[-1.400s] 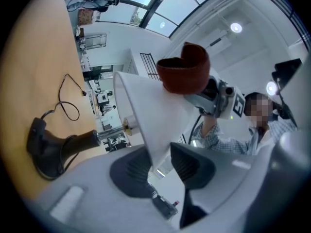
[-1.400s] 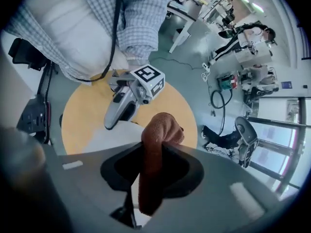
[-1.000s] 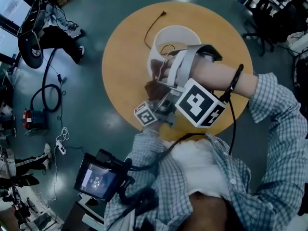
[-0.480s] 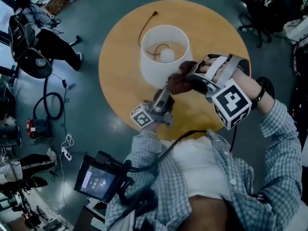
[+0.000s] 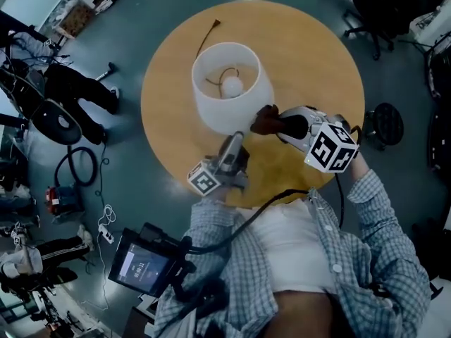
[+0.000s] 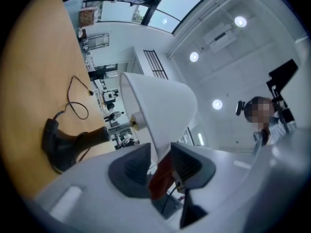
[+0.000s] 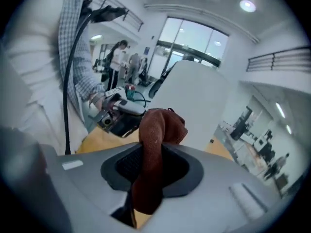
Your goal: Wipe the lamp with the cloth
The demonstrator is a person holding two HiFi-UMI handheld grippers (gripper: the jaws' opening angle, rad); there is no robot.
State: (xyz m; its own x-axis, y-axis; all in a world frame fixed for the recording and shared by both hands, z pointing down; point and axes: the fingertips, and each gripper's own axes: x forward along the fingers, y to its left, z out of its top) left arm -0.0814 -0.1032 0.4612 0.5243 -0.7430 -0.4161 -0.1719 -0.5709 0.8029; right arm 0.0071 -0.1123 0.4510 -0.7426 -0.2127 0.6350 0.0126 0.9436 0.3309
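Right gripper (image 5: 280, 124): clenched on the brown cloth (image 5: 263, 120), a wad of which bulges past the jaws.
Cloth: at the shade's lower right flank in the head view, just beside its wall; whether it touches cannot be told.
Direction: in the right gripper view, the white wall of the shade (image 7: 197, 103) fills the space straight ahead of the cloth.
Lamp (image 5: 227, 108): upright near the middle of the round wooden table (image 5: 317, 55), its shade open upward with the bulb (image 5: 231, 85) showing inside.
Long axis: vertical, so the wall ahead curves away to either side of the cloth.
Left gripper (image 5: 235, 141): pinched on the shade's near rim from the person's side, apparently steadying it.
Nearer hand: both are at the shade, but only the right carries the cloth.
Coming move, as a judgement: a short push forward onto the wall, then a sweep around the curve.
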